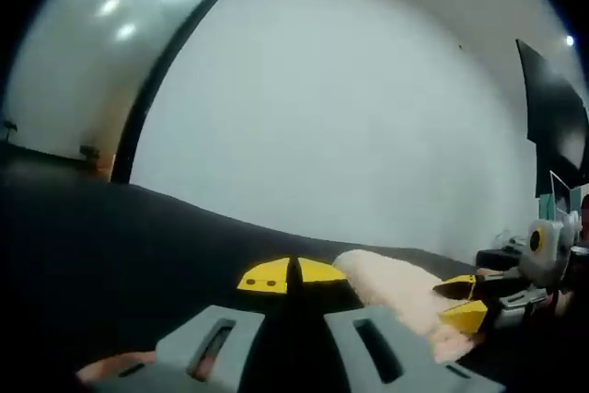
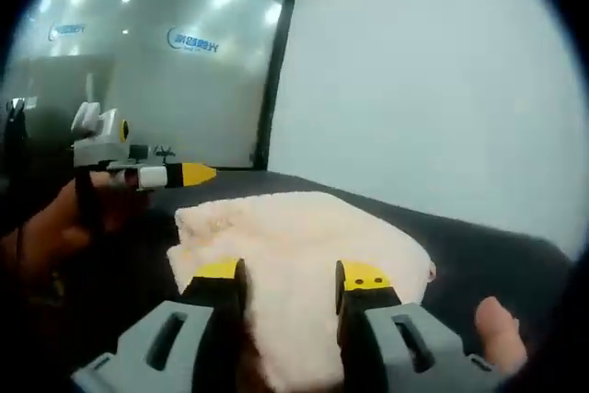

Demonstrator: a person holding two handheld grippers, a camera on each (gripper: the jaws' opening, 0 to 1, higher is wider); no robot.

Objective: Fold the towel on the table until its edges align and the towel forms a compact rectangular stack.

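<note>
Towel (image 2: 294,246) position: lower centre of the right gripper view, lying on the black table (image 2: 479,236) as a pale cream, fluffy mass. It already reads as a folded bundle with several layers, its far-left corner rounded and its right edge uneven. In the left gripper view the same towel sits at lower right, just past the yellow jaw tips.

Right gripper (image 2: 292,287): jaws stand apart, one yellow-tipped jaw on each side of the towel's near portion. The tips rest over or on the cloth; whether they press it cannot be told. Nothing is clamped. A fingertip (image 2: 502,333) of the person shows at the lower right of that view.

Left gripper (image 1: 293,275): in its own view the yellow tips meet at the lower centre of the frame, jaws together, with no cloth seen between them. The tips lie over bare black table beside the towel, not on it. In the right gripper view this gripper appears at mid left, held in the person's hand, well above and to the left of the towel.

Task progress, as a judgement: the folding looks largely done, since the towel is compact and stacked. Edge alignment is not confirmed; the right edge appears ragged, so a final squaring or pressing step probably remains. Towel and both grippers are inside the workspace.
</note>
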